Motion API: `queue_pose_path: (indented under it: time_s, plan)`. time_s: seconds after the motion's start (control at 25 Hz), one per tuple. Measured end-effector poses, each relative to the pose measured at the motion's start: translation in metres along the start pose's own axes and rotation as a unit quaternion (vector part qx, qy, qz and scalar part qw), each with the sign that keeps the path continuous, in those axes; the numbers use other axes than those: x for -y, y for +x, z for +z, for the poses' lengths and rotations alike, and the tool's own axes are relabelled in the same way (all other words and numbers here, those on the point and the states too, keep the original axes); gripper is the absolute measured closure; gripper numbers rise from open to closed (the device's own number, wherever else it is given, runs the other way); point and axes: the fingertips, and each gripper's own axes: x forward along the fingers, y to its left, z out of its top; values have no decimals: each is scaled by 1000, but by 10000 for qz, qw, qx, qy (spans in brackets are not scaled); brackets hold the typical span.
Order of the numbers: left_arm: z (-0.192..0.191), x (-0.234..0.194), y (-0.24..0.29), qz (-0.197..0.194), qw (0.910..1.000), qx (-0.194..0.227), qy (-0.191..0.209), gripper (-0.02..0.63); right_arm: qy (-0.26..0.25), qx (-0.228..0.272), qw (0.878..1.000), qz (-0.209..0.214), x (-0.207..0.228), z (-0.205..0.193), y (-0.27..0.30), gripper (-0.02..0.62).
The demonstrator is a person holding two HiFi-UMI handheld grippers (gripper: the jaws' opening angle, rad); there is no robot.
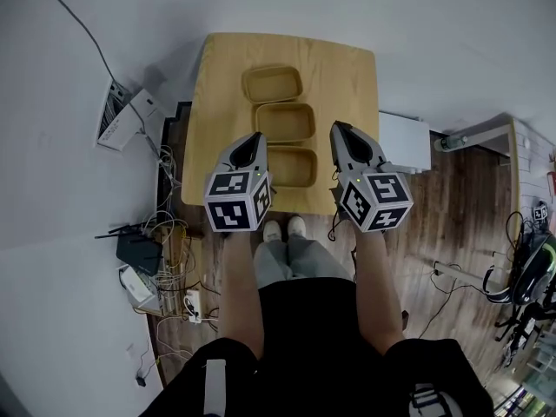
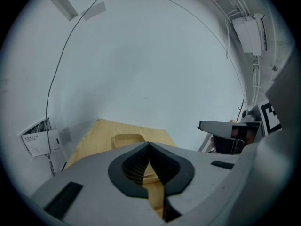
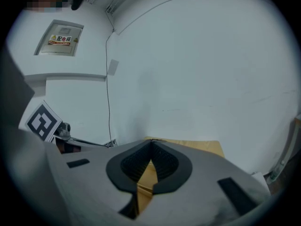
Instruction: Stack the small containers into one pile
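Far container (image 1: 272, 83), middle container (image 1: 284, 122) and near container (image 1: 292, 168), unstacked, in a row down the middle of the wooden surface (image 1: 347, 76). Either side of the near two, left tongs (image 1: 257, 137) and right tongs (image 1: 338, 129), each clenched shut on nothing. Beyond the surface's left edge, tangled cables (image 1: 167, 226) on the floor (image 1: 469, 207).

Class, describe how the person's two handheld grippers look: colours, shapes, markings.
Both the left gripper and right gripper have grey, tapering shells with dark ribbed pads lining the jaws. Each carries a white cube printed with black square markers. The forearms are bare; the top is black.
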Motion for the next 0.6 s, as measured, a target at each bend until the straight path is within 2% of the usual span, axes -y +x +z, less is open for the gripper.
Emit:
queue_pose_path:
  time_s: [0.28, 0.6]
  plan:
    - [-26, -8, 9, 215, 9993, -287, -44, 603, 209, -263, 9994, 98, 6, -29, 9, 591]
    - [-56, -15, 19, 284, 9974, -637, -161, 603, 424, -528, 9977, 51, 14, -60, 16, 591]
